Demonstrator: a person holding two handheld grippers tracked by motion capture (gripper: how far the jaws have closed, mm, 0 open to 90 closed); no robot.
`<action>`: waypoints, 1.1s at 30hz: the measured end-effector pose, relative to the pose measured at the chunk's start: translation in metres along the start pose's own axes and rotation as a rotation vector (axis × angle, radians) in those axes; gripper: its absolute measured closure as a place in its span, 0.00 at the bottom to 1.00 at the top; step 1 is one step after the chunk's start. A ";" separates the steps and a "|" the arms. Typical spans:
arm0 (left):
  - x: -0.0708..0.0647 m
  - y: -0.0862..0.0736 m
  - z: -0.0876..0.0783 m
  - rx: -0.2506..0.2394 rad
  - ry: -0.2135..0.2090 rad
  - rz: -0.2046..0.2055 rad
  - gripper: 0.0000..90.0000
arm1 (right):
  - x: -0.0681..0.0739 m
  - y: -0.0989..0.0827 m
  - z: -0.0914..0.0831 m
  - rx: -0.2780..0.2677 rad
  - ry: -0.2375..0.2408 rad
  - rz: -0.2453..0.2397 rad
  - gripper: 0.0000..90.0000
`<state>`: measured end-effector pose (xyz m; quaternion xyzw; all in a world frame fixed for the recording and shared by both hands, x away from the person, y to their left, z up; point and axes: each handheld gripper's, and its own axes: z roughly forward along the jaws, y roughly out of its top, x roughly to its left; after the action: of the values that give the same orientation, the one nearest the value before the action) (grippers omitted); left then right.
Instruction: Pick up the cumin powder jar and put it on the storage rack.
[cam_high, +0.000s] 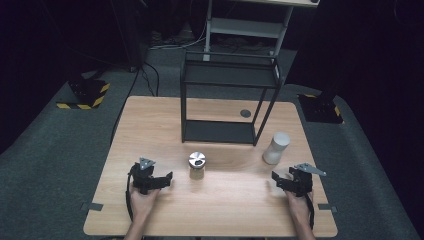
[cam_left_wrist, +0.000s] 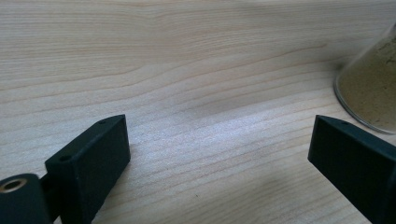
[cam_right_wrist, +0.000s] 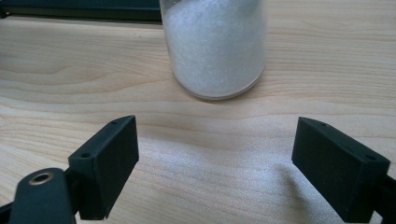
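Both grippers, left (cam_high: 156, 181) & right (cam_high: 286, 181), rest low w/ jaws wide apart (nothing between).

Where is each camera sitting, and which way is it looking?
High view: above the person's side, facing forward and down on the table, black rack and two jars; forearms, left gripper and right gripper show.
Left gripper view: rides the left gripper, facing the tabletop between open jaws, brown-powder jar at the edge.
Right gripper view: rides the right gripper, facing the white-powder jar.
Shared: the high view shows both the brown-powder jar and the white-powder jar.
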<state>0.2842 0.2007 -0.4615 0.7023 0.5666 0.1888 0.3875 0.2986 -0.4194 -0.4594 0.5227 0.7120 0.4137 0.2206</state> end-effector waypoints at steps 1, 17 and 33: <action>0.000 0.000 0.000 0.000 0.000 0.000 0.06 | 0.000 0.000 0.000 -0.001 0.000 0.000 0.15; 0.001 0.008 -0.006 0.011 -0.120 0.111 0.02 | 0.001 0.000 0.000 -0.001 -0.003 0.002 0.15; -0.024 0.026 -0.003 0.037 -0.208 0.235 0.01 | 0.000 -0.001 0.000 -0.005 -0.001 0.005 0.15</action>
<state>0.2921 0.1775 -0.4363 0.7866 0.4406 0.1487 0.4063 0.2980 -0.4197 -0.4600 0.5243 0.7095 0.4157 0.2211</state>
